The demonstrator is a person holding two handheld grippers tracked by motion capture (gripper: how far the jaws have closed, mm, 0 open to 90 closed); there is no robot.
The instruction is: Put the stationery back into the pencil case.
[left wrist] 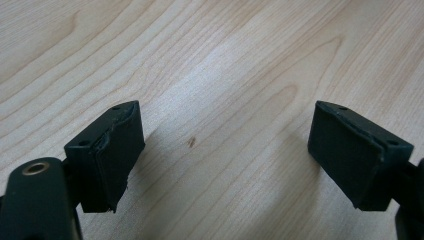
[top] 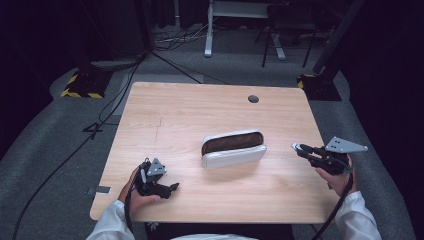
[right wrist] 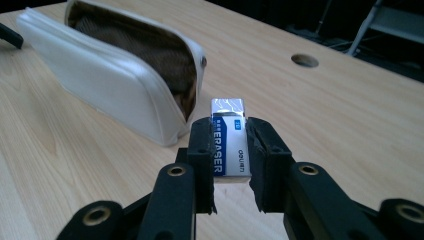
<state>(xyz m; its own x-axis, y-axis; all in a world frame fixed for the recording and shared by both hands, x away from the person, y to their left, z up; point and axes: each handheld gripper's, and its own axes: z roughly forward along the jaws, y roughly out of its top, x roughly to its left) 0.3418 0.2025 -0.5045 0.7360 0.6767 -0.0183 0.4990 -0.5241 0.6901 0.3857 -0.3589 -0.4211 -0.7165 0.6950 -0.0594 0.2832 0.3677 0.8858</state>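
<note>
A white pencil case (top: 233, 148) lies open in the middle of the wooden table (top: 200, 110), its brown lining facing up; it also appears as the white pencil case (right wrist: 115, 75) in the right gripper view. My right gripper (right wrist: 229, 145) is shut on a white and blue eraser (right wrist: 229, 141), held above the table to the right of the case. In the high view the right gripper (top: 298, 148) points left toward the case. My left gripper (top: 171, 188) rests near the front left of the table. Its pads (left wrist: 117, 150) stand wide apart, open over bare wood.
A round cable hole (top: 253, 99) sits near the table's far edge. Cables and stands with yellow-black bases (top: 82, 85) are on the grey floor beyond the table. A person's white sleeves (top: 357, 215) enter from the bottom.
</note>
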